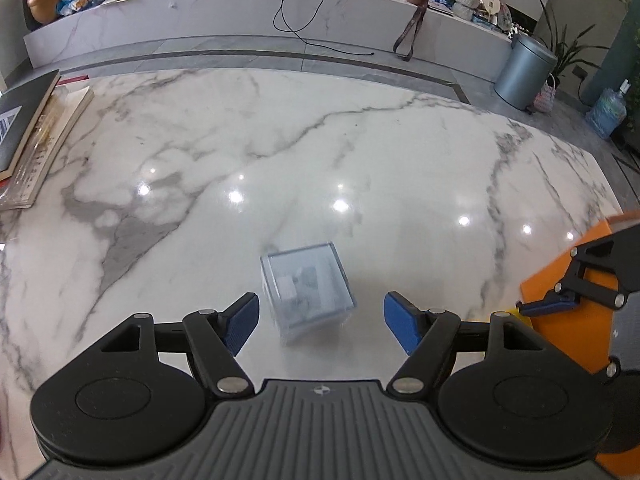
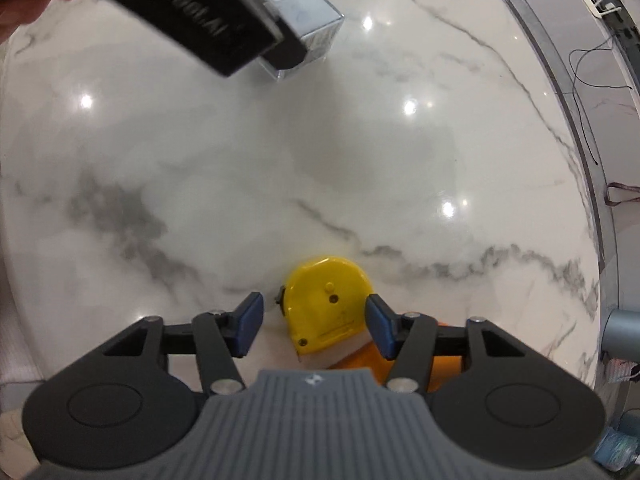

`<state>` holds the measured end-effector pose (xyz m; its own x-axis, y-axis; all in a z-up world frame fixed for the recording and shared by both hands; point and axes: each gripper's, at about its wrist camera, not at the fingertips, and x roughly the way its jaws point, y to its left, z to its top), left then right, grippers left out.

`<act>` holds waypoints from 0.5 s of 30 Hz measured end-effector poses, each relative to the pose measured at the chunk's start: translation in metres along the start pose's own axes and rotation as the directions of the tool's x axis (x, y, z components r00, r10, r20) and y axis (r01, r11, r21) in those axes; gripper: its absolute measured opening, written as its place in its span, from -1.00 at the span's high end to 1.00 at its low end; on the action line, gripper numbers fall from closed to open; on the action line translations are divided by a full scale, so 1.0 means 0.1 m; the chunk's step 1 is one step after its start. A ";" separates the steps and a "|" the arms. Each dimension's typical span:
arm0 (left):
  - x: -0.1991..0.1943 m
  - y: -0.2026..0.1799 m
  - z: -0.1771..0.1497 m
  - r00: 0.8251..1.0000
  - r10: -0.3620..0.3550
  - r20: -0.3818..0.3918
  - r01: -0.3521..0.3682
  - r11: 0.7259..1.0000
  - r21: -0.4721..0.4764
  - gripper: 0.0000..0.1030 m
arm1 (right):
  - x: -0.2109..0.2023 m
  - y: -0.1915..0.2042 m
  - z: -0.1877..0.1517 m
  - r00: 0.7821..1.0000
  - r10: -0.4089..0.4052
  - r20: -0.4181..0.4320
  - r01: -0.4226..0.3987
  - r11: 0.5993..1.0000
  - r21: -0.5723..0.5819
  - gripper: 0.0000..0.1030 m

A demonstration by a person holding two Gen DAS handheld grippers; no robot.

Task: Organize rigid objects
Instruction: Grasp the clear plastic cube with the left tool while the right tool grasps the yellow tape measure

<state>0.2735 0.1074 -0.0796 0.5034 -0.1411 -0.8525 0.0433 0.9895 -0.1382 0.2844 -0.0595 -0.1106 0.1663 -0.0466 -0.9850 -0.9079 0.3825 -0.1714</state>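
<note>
Left hand-held gripper [image 1: 320, 322]: open around the clear box [image 1: 307, 289]; slick walls may slip from you.
Right hand-held gripper [image 2: 315, 326]: open astride the yellow tape measure [image 2: 326, 304]; it may skid on the glossy worktop [image 2: 360, 168].

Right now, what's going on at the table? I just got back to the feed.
A person is working two handheld grippers over the marble table. The left gripper is open, lined up on a clear plastic box that sits between its fingers, not gripped. The right gripper is open around a yellow tape measure, which partly rests on an orange object. Nothing is lifted.
</note>
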 end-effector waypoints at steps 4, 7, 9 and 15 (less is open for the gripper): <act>0.12 -0.02 0.06 1.000 0.016 -0.010 -0.015 1.000 0.015 -0.62 | 0.09 -0.07 0.05 1.000 0.010 -0.018 -0.010 1.000 0.005 -0.18; 0.19 -0.01 0.07 1.000 0.023 -0.005 -0.023 1.000 0.021 -0.54 | 0.11 -0.11 0.09 0.999 0.036 -0.008 -0.036 0.999 0.025 -0.19; 0.24 0.01 0.07 0.999 0.029 -0.015 -0.029 0.999 0.019 -0.39 | 0.11 -0.14 0.11 0.999 0.053 -0.008 -0.053 0.997 0.050 -0.19; 0.25 0.02 0.01 0.999 0.022 -0.033 -0.021 0.999 0.031 -0.19 | 0.10 -0.16 0.13 0.997 0.074 0.004 -0.074 0.989 0.130 -0.10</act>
<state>0.2873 0.1063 -0.1012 0.4754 -0.1200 -0.8716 0.0590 0.9928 -0.1045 0.3059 -0.0543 -0.1176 0.1000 -0.0144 -0.9949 -0.8600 0.5017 -0.0937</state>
